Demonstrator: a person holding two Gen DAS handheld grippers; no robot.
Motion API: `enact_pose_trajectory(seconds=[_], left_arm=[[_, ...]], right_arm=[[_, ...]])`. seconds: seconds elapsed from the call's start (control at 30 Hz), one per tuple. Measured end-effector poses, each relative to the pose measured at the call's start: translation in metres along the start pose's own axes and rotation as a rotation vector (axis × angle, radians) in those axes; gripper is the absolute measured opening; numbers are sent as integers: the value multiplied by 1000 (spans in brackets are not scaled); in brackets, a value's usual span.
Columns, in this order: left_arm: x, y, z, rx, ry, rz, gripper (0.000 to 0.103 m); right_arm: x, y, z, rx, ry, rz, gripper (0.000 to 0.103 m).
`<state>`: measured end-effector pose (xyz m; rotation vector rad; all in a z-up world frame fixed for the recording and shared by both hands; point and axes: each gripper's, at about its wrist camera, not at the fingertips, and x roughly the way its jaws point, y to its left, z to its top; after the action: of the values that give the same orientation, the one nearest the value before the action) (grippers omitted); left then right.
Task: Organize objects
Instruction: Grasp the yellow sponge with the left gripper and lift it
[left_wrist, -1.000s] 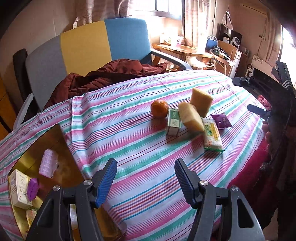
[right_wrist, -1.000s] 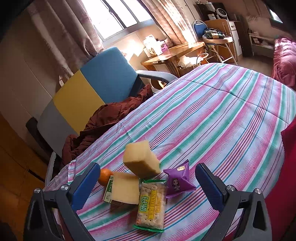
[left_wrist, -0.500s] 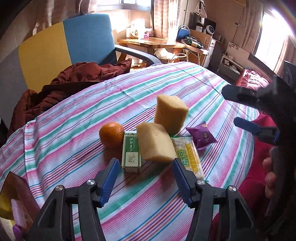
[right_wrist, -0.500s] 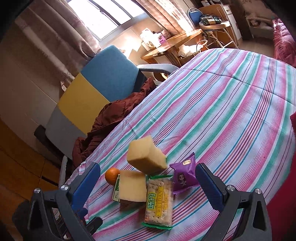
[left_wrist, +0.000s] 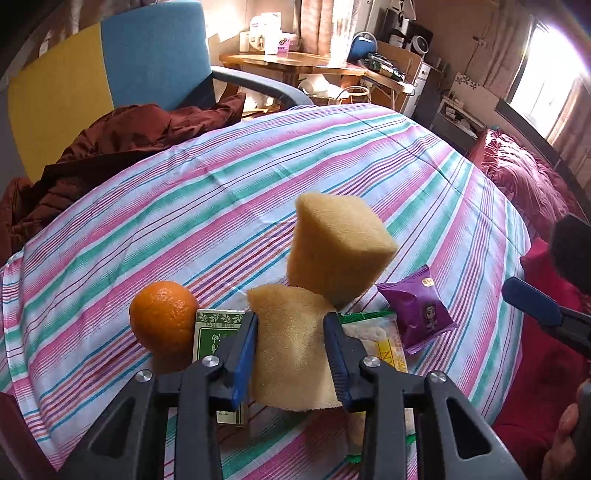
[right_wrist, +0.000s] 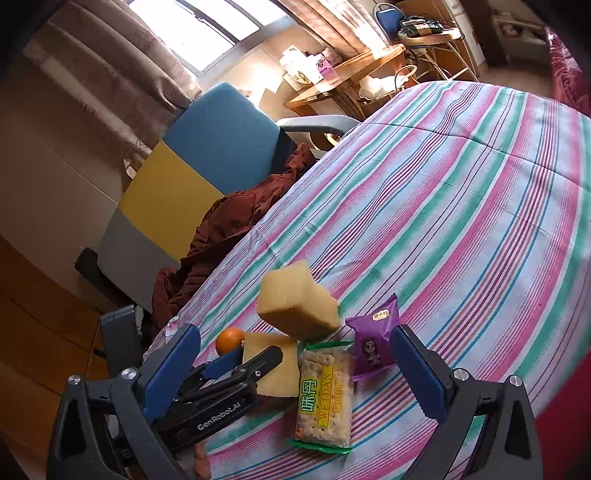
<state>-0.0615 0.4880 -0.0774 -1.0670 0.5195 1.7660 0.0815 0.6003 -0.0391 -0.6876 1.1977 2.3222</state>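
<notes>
A small pile lies on the striped tablecloth (left_wrist: 229, 192). My left gripper (left_wrist: 291, 354) has its jaws around the near yellow sponge (left_wrist: 291, 354), touching both its sides. It also shows in the right wrist view (right_wrist: 255, 363) at the same sponge (right_wrist: 277, 365). A second yellow sponge (left_wrist: 336, 247) leans on the first. An orange (left_wrist: 164, 314), a green box (left_wrist: 216, 336), a cracker packet (right_wrist: 325, 398) and a purple snack packet (left_wrist: 421, 314) lie around them. My right gripper (right_wrist: 295, 373) is open and empty, hovering near the cracker packet.
A blue, yellow and grey armchair (left_wrist: 110, 74) with a dark red jacket (left_wrist: 122, 147) stands behind the table. A wooden side table (left_wrist: 295, 62) with clutter is further back. A red bedspread (left_wrist: 524, 184) is on the right. The table edge is near, below the pile.
My left gripper has moved forward to the pile and narrowed its jaws around the near sponge. The right gripper has shifted slightly, still open.
</notes>
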Motion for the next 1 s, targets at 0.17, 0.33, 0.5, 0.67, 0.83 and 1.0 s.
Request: enact_pose_trajectory(seconds=[0.17, 0.33, 0.5, 0.67, 0.83, 1.0], left_arm=[[-29, 8, -18, -43, -37, -31, 34], [-66, 24, -58, -92, -41, -16, 34], [-77, 35, -106, -123, 28, 11, 34], [-77, 34, -118, -139, 27, 18, 45], [-55, 22, -113, -143, 58, -10, 53], [-52, 11, -123, -107, 50, -23, 37]], right_arm=[[-1, -5, 1, 26, -4, -3, 103], [0, -8, 2, 45, -5, -17, 103], [2, -10, 2, 57, 4, -40, 103], [3, -6, 1, 36, 8, -72, 103], [4, -5, -1, 26, 23, -93, 103], [7, -11, 3, 55, 79, -109, 103]])
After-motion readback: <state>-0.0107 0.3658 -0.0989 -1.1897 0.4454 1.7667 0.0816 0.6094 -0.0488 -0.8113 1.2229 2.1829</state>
